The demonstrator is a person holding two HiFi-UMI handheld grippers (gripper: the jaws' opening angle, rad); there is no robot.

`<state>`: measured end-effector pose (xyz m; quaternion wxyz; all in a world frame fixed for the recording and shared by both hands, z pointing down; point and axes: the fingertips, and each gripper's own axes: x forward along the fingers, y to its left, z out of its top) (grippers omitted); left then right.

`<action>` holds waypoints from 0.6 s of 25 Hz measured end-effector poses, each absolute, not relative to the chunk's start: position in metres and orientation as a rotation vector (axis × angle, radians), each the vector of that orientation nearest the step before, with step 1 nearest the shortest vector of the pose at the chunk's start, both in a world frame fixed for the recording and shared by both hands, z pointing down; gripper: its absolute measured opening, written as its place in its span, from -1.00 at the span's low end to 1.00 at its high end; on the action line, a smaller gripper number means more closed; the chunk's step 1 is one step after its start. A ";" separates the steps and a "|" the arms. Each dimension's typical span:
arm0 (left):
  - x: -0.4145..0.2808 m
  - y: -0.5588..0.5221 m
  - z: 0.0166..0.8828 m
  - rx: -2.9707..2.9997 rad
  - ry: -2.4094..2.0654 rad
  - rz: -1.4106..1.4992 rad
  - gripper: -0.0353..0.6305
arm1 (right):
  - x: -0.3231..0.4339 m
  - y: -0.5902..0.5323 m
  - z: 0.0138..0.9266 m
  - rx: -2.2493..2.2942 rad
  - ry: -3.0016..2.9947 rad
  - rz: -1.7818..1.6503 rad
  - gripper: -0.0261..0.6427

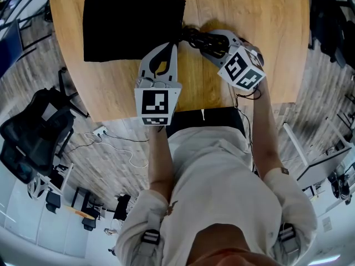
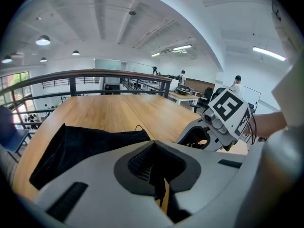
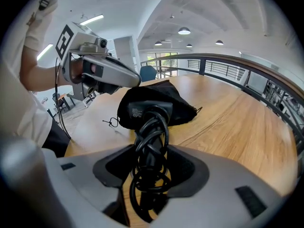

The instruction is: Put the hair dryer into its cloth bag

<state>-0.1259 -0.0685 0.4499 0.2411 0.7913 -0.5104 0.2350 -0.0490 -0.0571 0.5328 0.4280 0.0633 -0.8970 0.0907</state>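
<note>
Head view is showing the job barely begun: the black cloth bag (image 1: 130,29) is lying flat on the table (image 1: 249,15) in the upper left of the frame. The hair dryer (image 1: 204,40) is sitting just right of it at upper centre, outside the bag as far as I can judge, with its front end meeting the bag's right edge. Whether that end is entering the mouth I cannot tell. The left tongs (image 1: 173,47) are pressing together at the bag's lower right corner, seemingly pinching a thin fold of its dark edge. The right tongs (image 3: 152,172) are clamping the dryer's handle through the cord (image 3: 151,141). Opening the mouth and sliding the dryer inside are remaining. The dryer is looking black and compact, carrying a printed label on its body, with its thick cord winding in loose coils around the handle.
</note>
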 end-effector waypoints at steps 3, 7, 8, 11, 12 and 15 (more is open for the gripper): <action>-0.117 -0.067 0.450 2.172 -1.384 0.641 -0.84 | -0.050 -0.058 0.532 0.154 -2.244 0.217 -0.26; -0.117 -0.066 0.451 2.177 -1.372 0.638 -0.84 | -0.062 -0.061 0.533 0.140 -2.243 0.201 -0.26; -0.117 -0.066 0.451 2.177 -1.371 0.637 -0.84 | -0.065 -0.061 0.534 0.135 -2.242 0.196 -0.26; -0.116 -0.063 0.451 2.175 -1.371 0.635 -0.84 | -0.070 -0.060 0.533 0.121 -2.245 0.180 -0.26; -0.116 -0.062 0.451 2.174 -1.371 0.634 -0.84 | -0.072 -0.060 0.532 0.117 -2.246 0.177 -0.26; -0.117 -0.061 0.451 2.172 -1.369 0.629 -0.84 | -0.077 -0.060 0.532 0.107 -2.249 0.169 -0.25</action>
